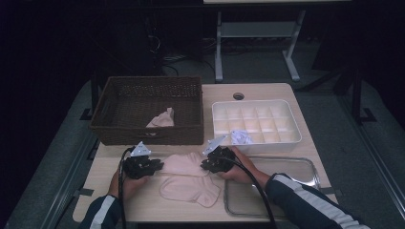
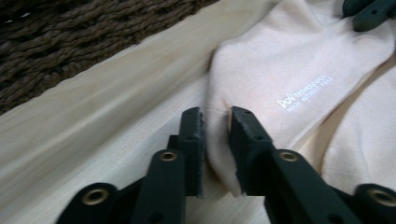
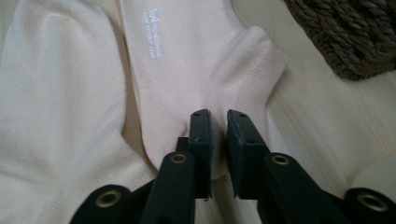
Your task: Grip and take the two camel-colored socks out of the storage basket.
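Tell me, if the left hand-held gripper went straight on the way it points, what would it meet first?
Probably the right hand-held gripper, holding the far end of the same cream sock that the left hand-held gripper pinches; depth is unclear.

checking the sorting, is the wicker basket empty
No, a pale folded sock lies inside the brown wicker basket, near its front wall in the high view.

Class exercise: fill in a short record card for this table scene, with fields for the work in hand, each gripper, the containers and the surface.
Work in hand: upper sock pinched at both ends; second sock flat beside it
Left gripper: shut on the upper sock's edge
Right gripper: shut on its other end
Containers: wicker basket holding a cloth piece; white divided box; clear tray
Surface: wooden table
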`<state>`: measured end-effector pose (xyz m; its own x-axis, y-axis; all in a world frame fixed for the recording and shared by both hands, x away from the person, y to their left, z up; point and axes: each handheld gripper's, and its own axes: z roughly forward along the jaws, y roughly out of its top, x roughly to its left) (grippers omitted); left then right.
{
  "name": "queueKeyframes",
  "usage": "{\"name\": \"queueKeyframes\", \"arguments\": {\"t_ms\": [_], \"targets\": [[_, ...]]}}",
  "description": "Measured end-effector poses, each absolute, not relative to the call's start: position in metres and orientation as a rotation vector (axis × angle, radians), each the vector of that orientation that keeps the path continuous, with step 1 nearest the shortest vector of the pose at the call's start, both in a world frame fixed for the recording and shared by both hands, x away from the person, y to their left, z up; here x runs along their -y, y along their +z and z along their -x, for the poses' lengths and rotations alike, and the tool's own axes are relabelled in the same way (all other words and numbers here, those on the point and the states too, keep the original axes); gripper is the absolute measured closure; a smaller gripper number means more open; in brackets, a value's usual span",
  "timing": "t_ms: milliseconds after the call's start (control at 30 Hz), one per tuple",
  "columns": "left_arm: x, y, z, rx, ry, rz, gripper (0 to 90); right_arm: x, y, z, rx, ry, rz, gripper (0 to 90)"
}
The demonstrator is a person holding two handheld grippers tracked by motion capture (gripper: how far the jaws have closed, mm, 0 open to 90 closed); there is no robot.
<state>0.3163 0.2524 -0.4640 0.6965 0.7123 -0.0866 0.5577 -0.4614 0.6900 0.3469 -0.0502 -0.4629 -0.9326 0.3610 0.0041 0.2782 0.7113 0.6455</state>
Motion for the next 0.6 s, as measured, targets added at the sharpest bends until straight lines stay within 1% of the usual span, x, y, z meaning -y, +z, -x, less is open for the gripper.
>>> {"name": "queueKeyframes", "arguments": {"t_ms": [33,67,133,233,367,433,500,567,600], "targets": [[-0.252,-0.464,-0.316,-0.965,0.277,-2.187,79.1,0.05,-0.463,-0.347,-2.792,1.023,-0.524,81.7],[-0.252,-0.464,-0.316,-0.963,0.268,-2.183,80.6,0.05,-0.463,-0.347,-2.794,1.017,-0.525,84.8],[-0.252,-0.464,-0.316,-0.959,0.261,-2.183,83.4,0.049,-0.463,-0.347,-2.794,1.019,-0.518,86.6],[-0.252,-0.464,-0.316,-0.964,0.261,-2.183,85.4,0.05,-0.462,-0.347,-2.791,1.019,-0.517,87.6],[-0.249,-0.459,-0.315,-0.938,0.268,-2.178,86.1,0.052,-0.459,-0.346,-2.782,1.015,-0.499,87.8],[-0.249,-0.456,-0.314,-0.924,0.281,-2.176,86.2,0.055,-0.453,-0.345,-2.766,1.046,-0.542,87.9],[-0.249,-0.444,-0.311,-0.905,0.282,-2.123,86.2,0.058,-0.447,-0.343,-2.755,1.055,-0.54,87.8],[-0.249,-0.44,-0.309,-0.898,0.293,-2.117,86.1,0.063,-0.439,-0.341,-2.744,1.086,-0.535,87.8],[-0.249,-0.434,-0.306,-0.886,0.284,-2.088,86.1,0.065,-0.435,-0.338,-2.742,1.107,-0.547,87.8]]}}
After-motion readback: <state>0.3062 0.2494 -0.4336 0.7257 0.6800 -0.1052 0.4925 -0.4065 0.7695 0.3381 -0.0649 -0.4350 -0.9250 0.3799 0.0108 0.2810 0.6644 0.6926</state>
